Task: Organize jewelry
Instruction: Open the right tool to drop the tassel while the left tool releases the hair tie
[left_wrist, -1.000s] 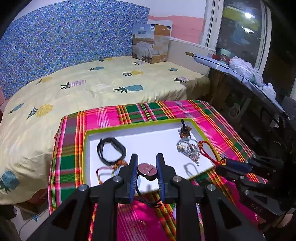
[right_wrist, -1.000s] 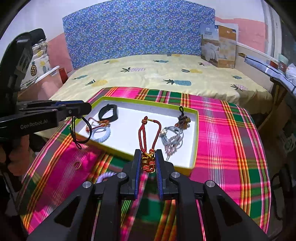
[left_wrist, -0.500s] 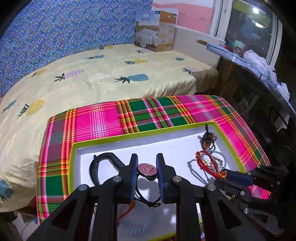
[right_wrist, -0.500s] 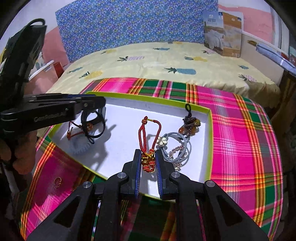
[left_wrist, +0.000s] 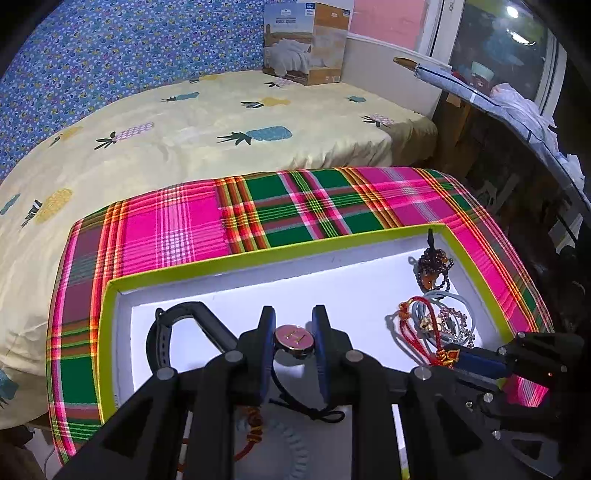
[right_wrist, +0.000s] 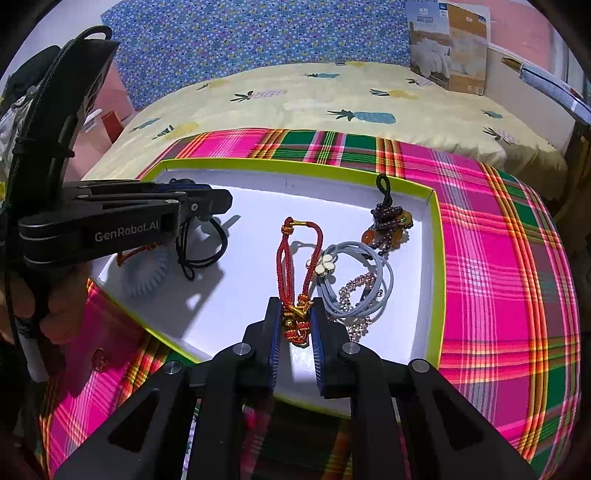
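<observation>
Two handheld grippers over a white tray (right_wrist: 424, 354) with a lime-green rim, set on a pink-and-green plaid cloth (right_wrist: 491, 266) at the foot of a pineapple-print bed (left_wrist: 221, 122).

Left gripper (left_wrist: 293, 341) clamped on a round pink-faced charm (left_wrist: 294, 339), its black cord loop (right_wrist: 201, 245) dangling just above the tray's left half, close to a black band (left_wrist: 162, 332) and a pale coiled ring (right_wrist: 144, 273) on the floor.

Right gripper (right_wrist: 295, 321) with jaws easing apart around the gold-knotted end of a red cord bracelet (right_wrist: 295, 258), the rest of it laid out on the tray floor.

Grey cords with a white flower (right_wrist: 354, 273), a string of pink beads (right_wrist: 351, 295) and a dark bead cluster (right_wrist: 391, 225) heaped just beside the bracelet on the right.

Likely trouble from here: red knot snagging on a pad as the jaws part and dragging back out over the near rim; bracelet sliding into the grey cords and tangling; charm's loose loop catching on the coiled ring at release, muddling pieces meant to lie apart.
</observation>
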